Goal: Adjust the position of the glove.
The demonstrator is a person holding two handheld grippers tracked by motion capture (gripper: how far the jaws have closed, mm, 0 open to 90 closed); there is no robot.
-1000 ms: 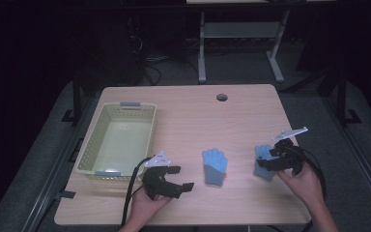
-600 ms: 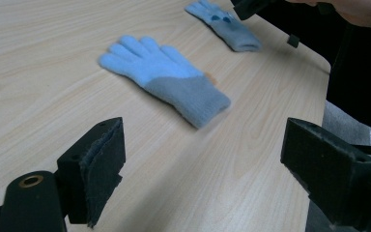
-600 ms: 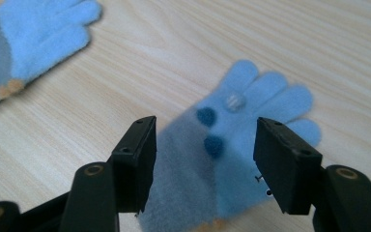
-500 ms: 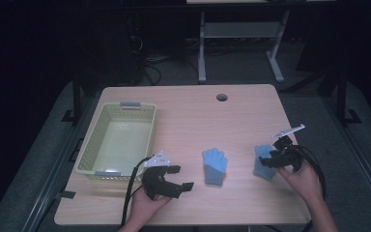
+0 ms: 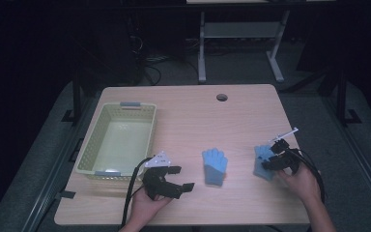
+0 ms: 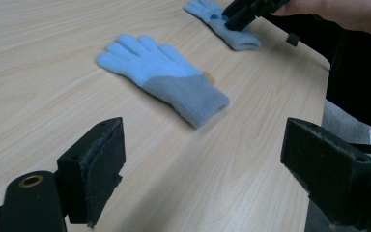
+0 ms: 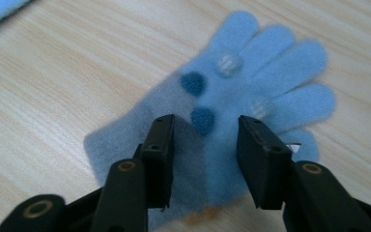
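Note:
Two light blue gloves lie flat on the wooden table. One glove (image 5: 215, 166) (image 6: 164, 77) sits mid-table, a little ahead of my left gripper (image 5: 174, 181) (image 6: 203, 159), whose jaws stand wide open and hold nothing. The other glove (image 5: 261, 163) (image 7: 251, 82), with small round dots on its palm, lies at the right (image 6: 227, 29). My right gripper (image 5: 272, 162) (image 7: 205, 140) is down on it, and its jaws straddle the palm near the cuff. These jaws have just been closing. A gap remains, and the fabric between the pads lies flat.
A pale yellow mesh basket (image 5: 89, 140) stands at the table's left. A cable hole (image 5: 221, 97) is near the far edge. Bare wood shows between the gloves and the back edge.
My right gripper has dropped lower onto the right glove and its jaws have narrowed. The left gripper and both gloves have kept their places.

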